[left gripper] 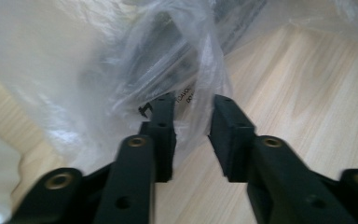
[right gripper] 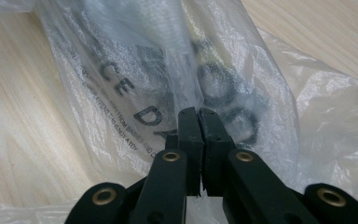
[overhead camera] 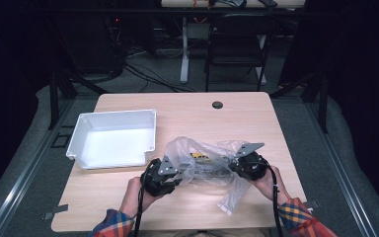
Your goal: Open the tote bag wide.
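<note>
A crumpled clear plastic bag (overhead camera: pixel 202 160) with black print lies on the wooden table (overhead camera: pixel 187 108) between my two grippers; something yellow and dark (overhead camera: pixel 197 156) shows through it. My left gripper (overhead camera: pixel 177 173) is at the bag's left end. In the left gripper view its jaws (left gripper: pixel 193 105) stand apart, and a fold of the bag (left gripper: pixel 121 60) hangs at their tips without being pinched. My right gripper (overhead camera: pixel 232 168) is at the bag's right end. In the right gripper view its jaws (right gripper: pixel 198 112) are pressed together on the bag's film (right gripper: pixel 135 70).
A white plastic tray (overhead camera: pixel 116 114) sits on the table's left half, just behind my left hand. A round cable hole (overhead camera: pixel 217 104) is near the far edge. Beyond the table stand a dark chair (overhead camera: pixel 237 44) and a desk leg.
</note>
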Demonstrator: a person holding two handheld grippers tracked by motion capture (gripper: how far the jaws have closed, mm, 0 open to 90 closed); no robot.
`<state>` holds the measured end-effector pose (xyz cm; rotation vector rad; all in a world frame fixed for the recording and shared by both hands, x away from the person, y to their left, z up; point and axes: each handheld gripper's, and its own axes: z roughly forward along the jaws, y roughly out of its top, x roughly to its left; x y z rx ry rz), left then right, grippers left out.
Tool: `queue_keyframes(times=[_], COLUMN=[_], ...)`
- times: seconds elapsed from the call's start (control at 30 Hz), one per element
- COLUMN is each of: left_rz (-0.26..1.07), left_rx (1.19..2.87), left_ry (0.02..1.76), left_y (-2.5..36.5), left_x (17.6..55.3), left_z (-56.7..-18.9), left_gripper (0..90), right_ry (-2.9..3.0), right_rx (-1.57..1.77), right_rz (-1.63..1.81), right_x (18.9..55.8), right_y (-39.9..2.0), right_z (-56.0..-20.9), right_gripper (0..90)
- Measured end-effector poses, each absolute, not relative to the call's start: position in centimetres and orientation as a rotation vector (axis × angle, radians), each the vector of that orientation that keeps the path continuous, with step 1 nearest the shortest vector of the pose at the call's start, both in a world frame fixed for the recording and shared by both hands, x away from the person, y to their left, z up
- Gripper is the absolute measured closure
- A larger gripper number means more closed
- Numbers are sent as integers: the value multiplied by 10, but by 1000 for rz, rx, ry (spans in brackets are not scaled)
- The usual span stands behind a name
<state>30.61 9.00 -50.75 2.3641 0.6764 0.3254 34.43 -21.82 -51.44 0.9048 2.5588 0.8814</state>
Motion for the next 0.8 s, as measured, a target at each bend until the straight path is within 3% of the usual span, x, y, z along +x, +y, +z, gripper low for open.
queue_keyframes(times=[0.07, 0.13, 0.53, 0.77, 0.8], left_rz=[311, 310, 258, 250, 253], left_rx=[2363, 2363, 2356, 2447, 2449], left_ry=[689, 730, 1159, 1151, 1150], left_y=[92, 98, 165, 160, 159], left_x=[309, 312, 339, 339, 337], left_z=[-510, -511, -537, -543, -542], left_gripper=[858, 892, 900, 894, 860], right_ry=[2557, 2541, 2464, 2461, 2463], right_rx=[903, 919, 1060, 1070, 1064], right_rz=[868, 874, 819, 771, 769], right_x=[345, 346, 362, 369, 369], right_y=[-220, -221, -238, -237, -237], right_z=[-514, -513, -518, -524, -525], right_gripper=[891, 891, 897, 899, 898])
